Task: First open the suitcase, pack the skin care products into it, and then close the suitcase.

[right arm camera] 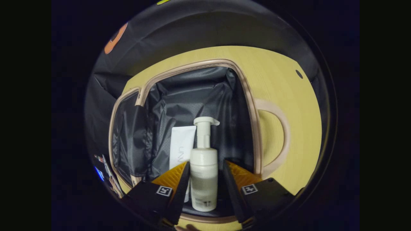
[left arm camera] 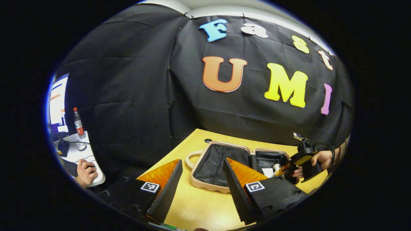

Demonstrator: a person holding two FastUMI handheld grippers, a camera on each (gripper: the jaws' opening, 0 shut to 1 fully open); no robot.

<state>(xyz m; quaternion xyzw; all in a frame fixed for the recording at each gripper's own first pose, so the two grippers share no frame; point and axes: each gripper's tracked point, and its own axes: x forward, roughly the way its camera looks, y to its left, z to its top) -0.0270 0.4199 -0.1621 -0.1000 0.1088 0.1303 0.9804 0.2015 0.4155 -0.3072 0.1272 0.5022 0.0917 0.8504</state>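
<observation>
The right hand-held gripper (right arm camera: pixel 205 179) points down into the open beige hard-shell suitcase with black lining (right arm camera: pixel 192 93) on the yellow wooden desk (right arm camera: pixel 289 106), its fingers parted around, but not visibly pressing, one white pump bottle (right arm camera: pixel 204 173). One white tube (right arm camera: pixel 180 146) lies beside the bottle. The left hand-held gripper (left arm camera: pixel 200 186) hovers open over the desk before the suitcase.

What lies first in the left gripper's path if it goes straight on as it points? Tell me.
Judging from the left gripper view, the left gripper points over bare table at the open suitcase. It would probably meet the suitcase's near rim first, though depth is hard to judge.
</observation>
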